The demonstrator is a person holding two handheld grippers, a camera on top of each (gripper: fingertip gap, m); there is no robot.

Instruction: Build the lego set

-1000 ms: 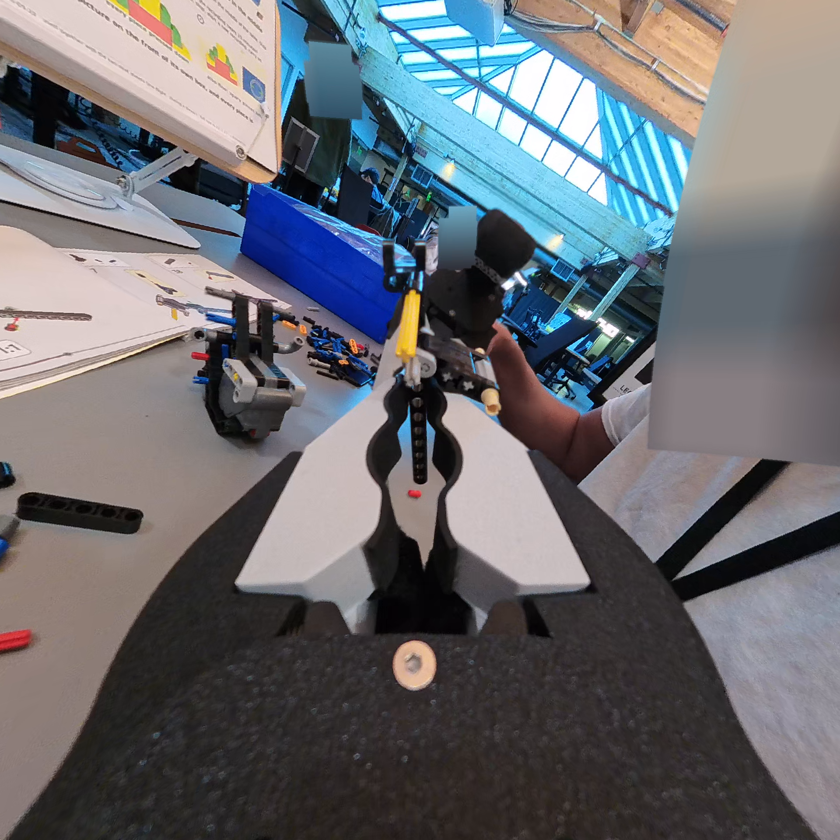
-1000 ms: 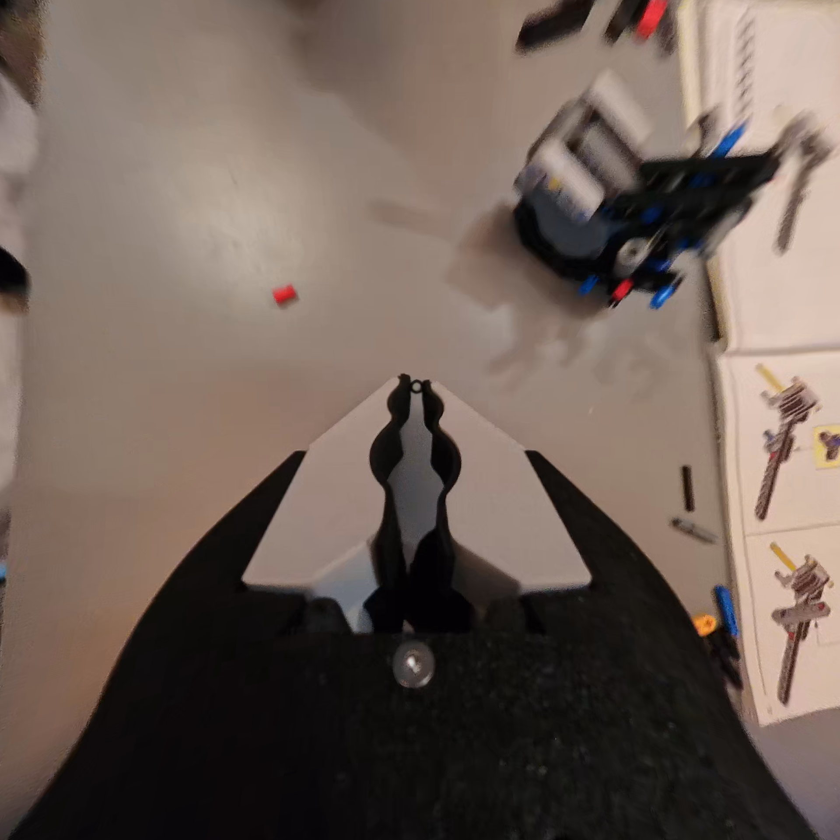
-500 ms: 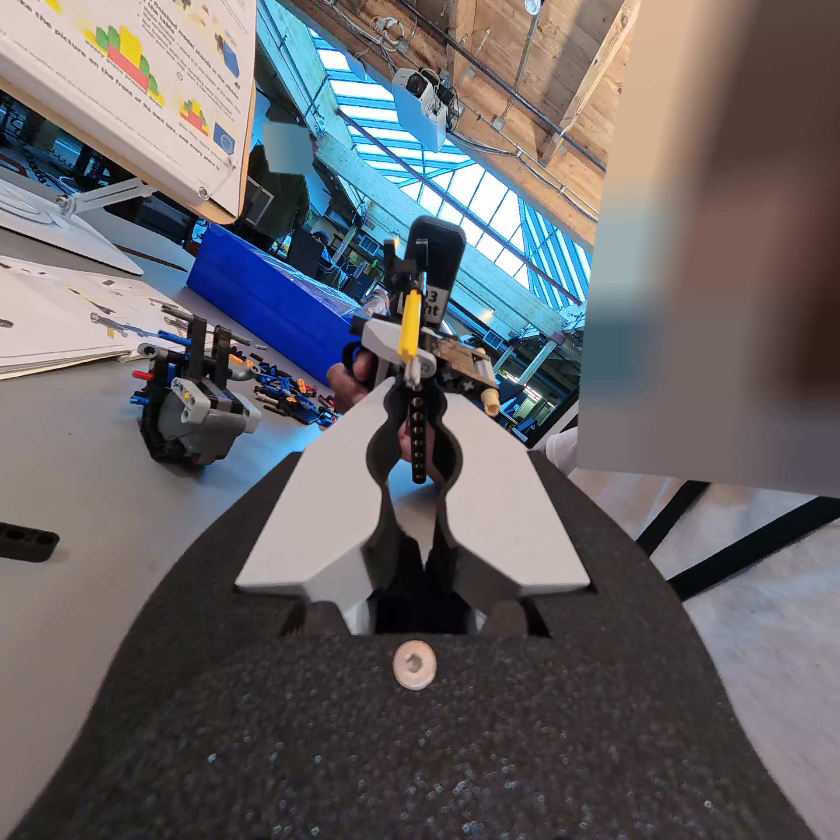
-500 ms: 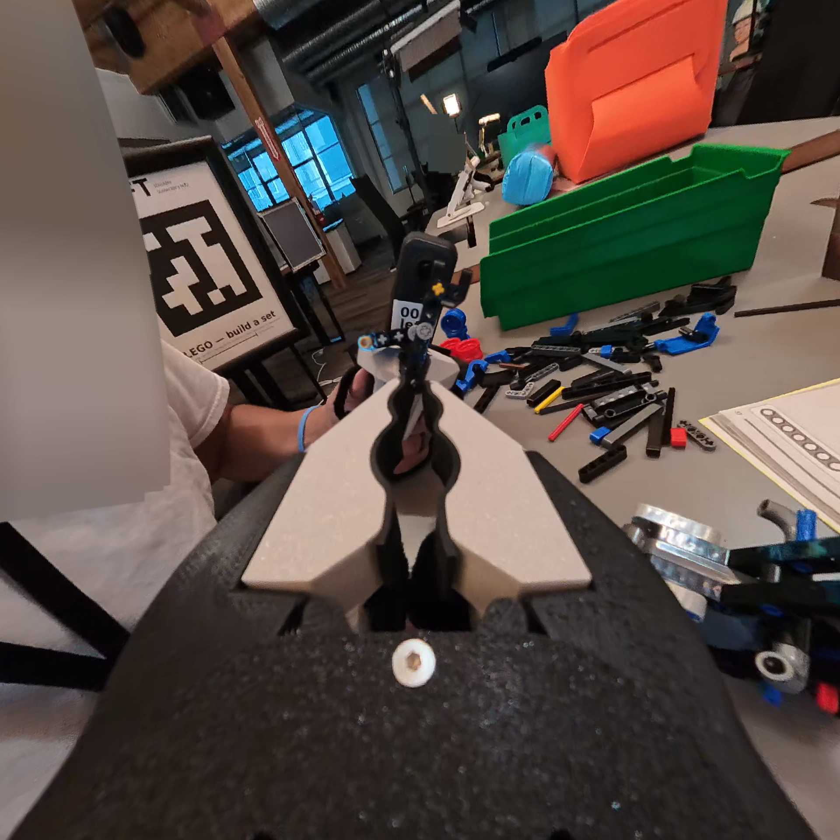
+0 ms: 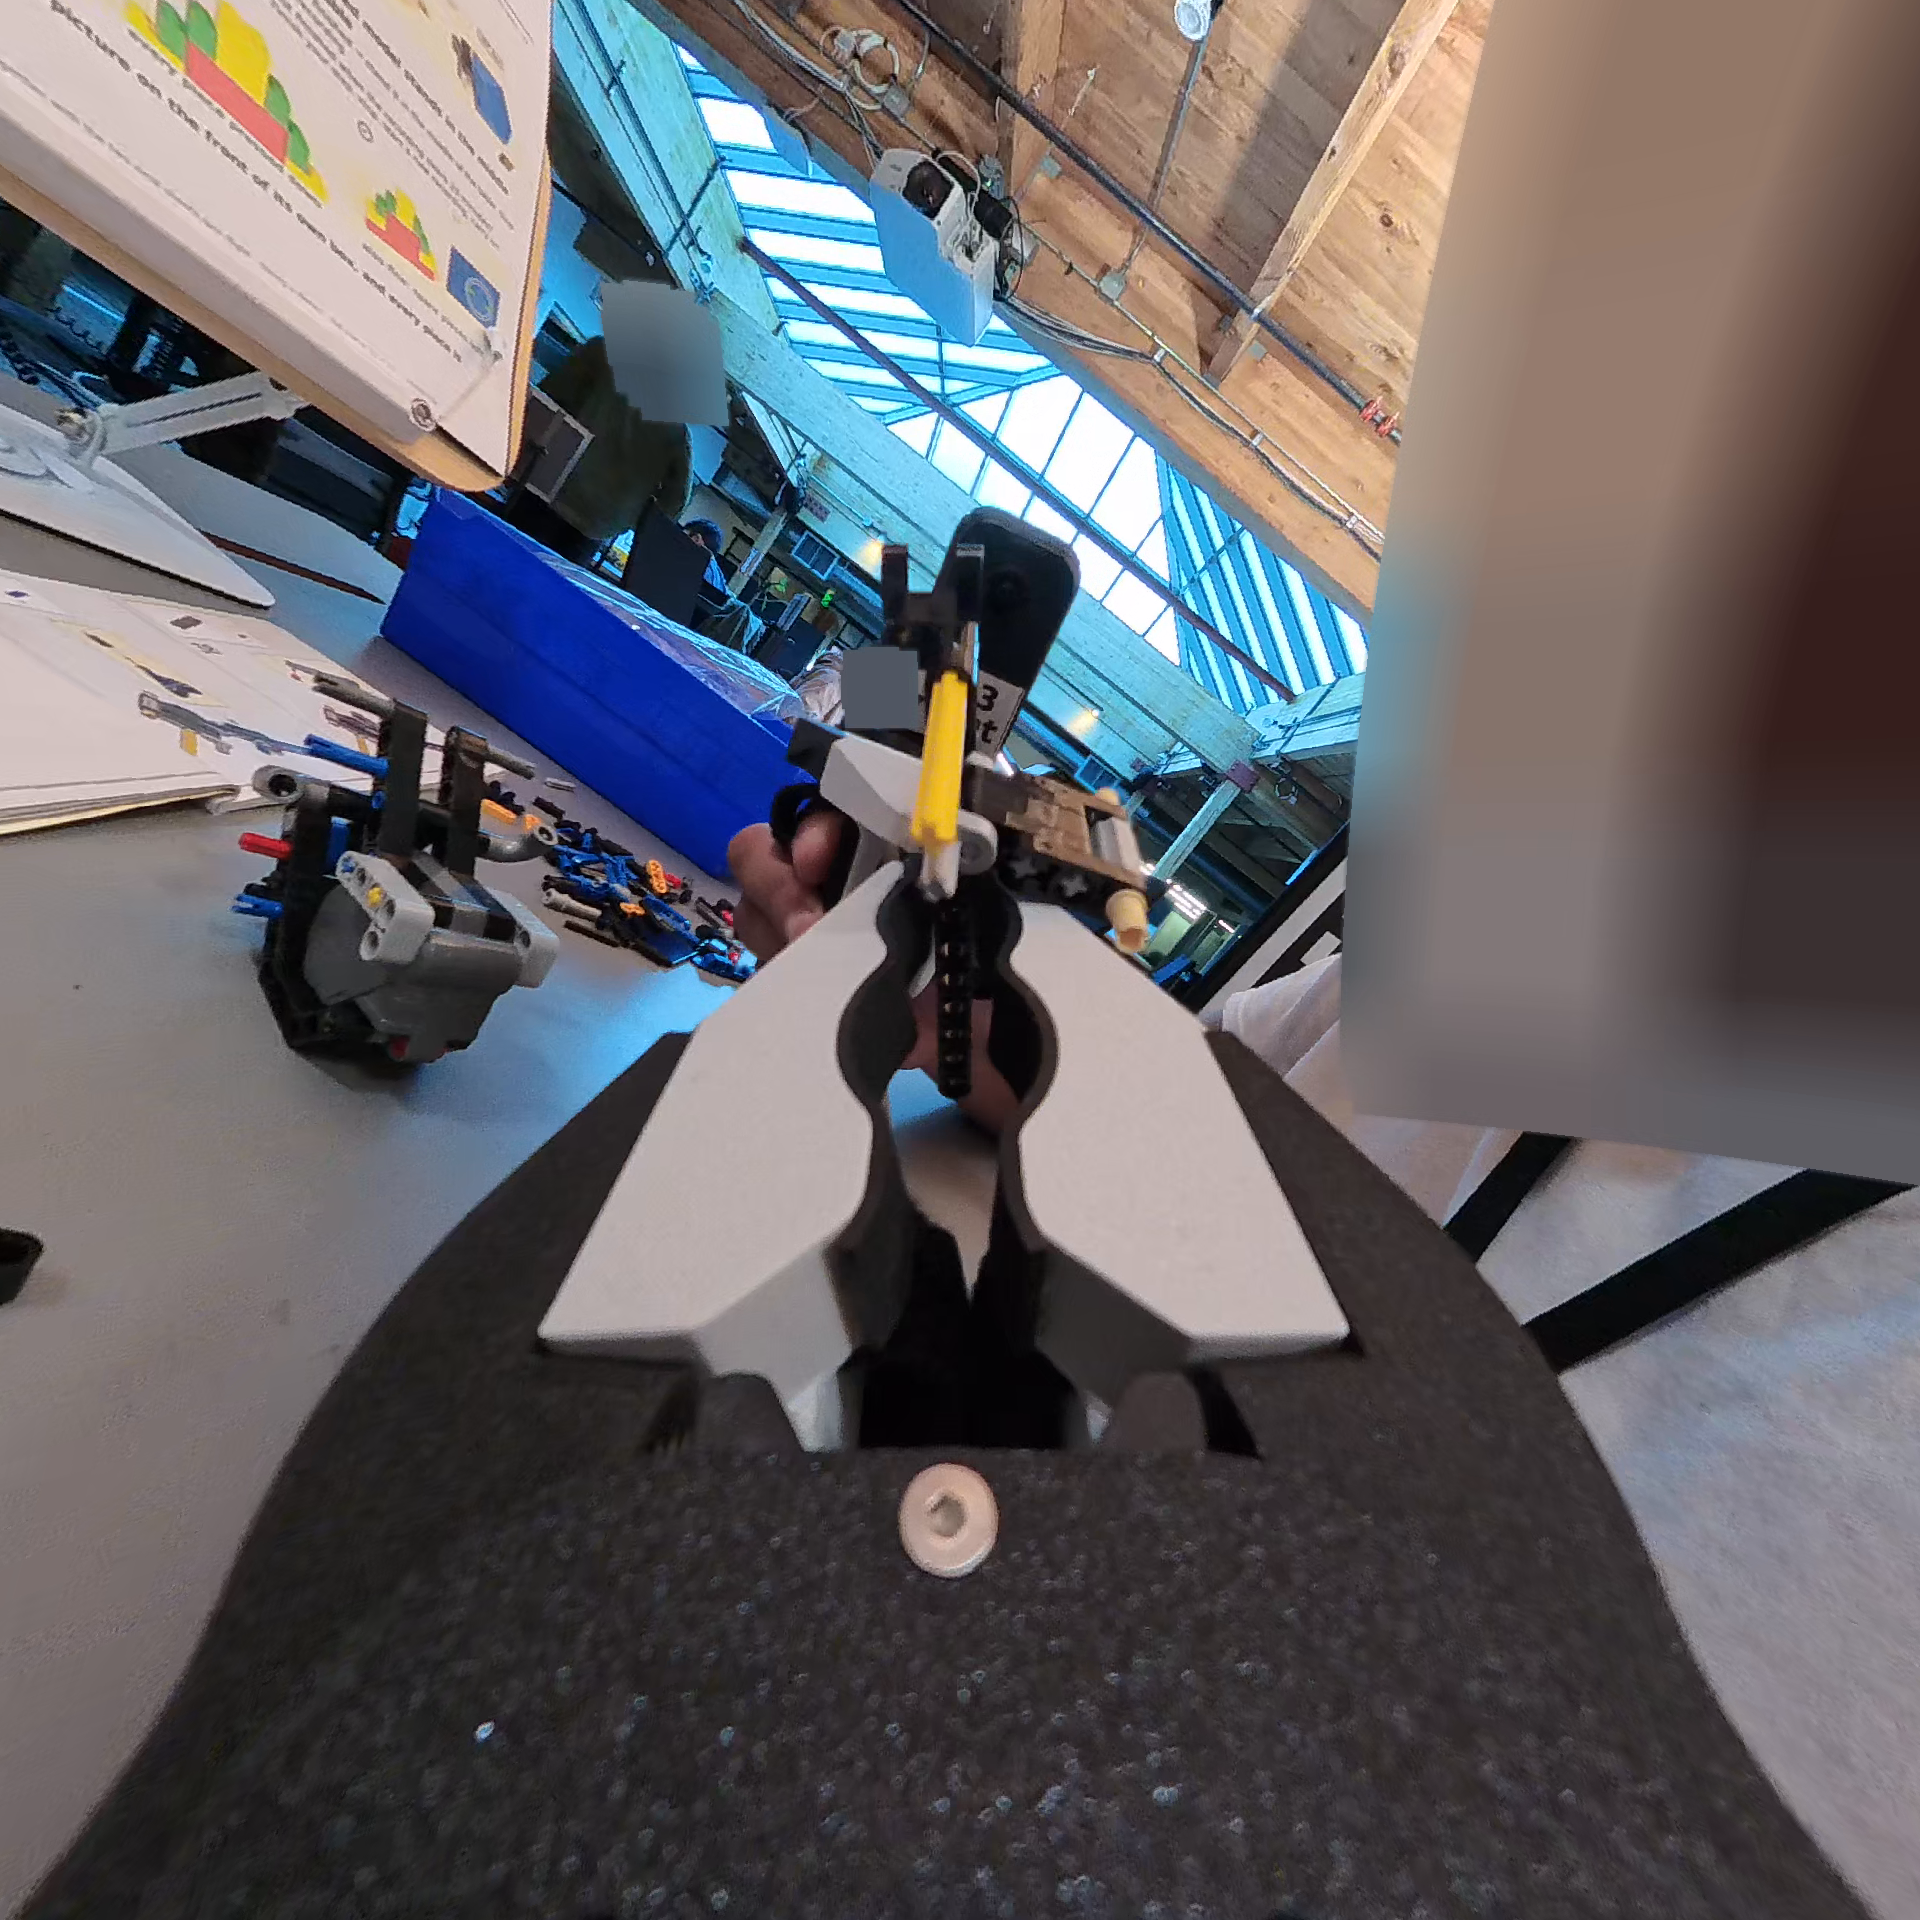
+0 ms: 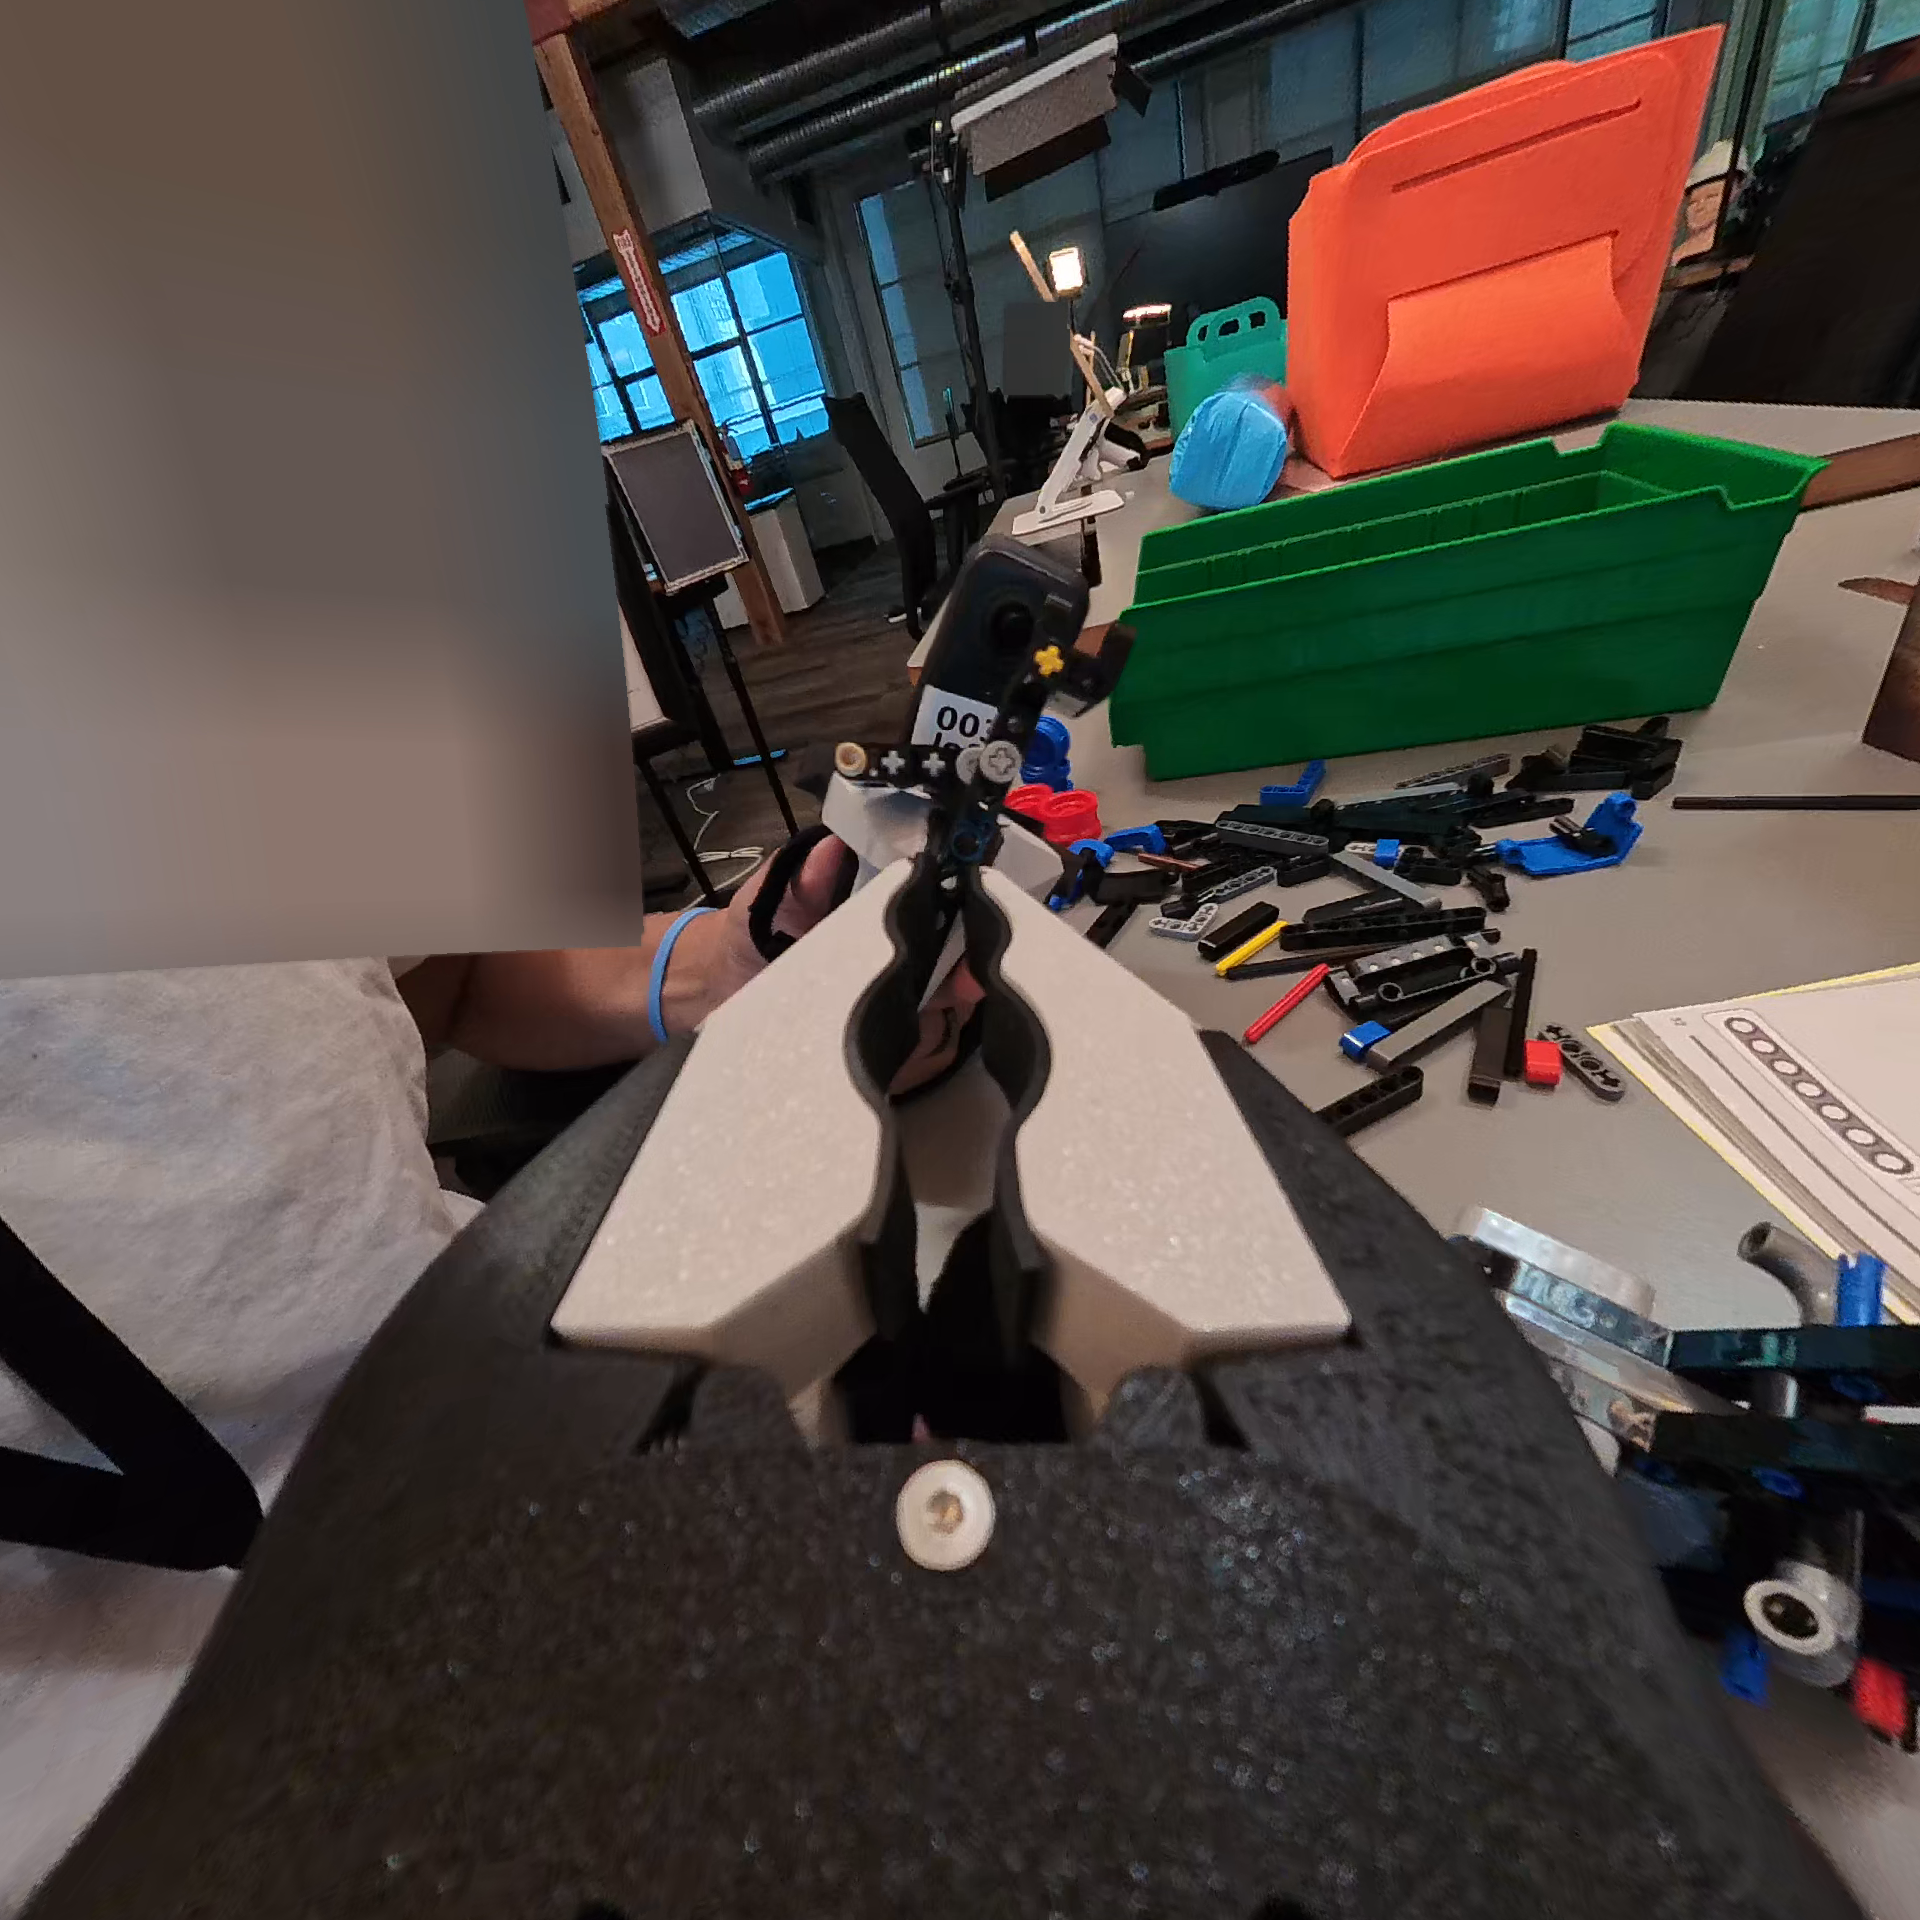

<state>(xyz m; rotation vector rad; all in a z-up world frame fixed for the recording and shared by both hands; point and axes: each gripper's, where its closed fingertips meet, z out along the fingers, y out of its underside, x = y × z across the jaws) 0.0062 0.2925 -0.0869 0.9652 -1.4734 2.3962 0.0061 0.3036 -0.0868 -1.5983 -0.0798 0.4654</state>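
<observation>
Raised above the grey table, a small lego sub-assembly (image 5: 954, 966) is pinched between two gripper tips: a black holed beam standing nearly upright, a yellow axle (image 5: 938, 767) rising from its top through a light grey connector, and a black cross-holed bar with a tan pin jutting sideways. On the table sits the partly built model (image 5: 400, 914), black frame, grey motor block, blue and red pins. Loose lego pieces (image 6: 1382, 904) lie scattered before the green bin.

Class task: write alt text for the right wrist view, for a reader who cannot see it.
The right tool pinches a small black lego assembly mid-air, facing the left tool. Behind, loose lego pieces litter a grey table before a green bin.
</observation>
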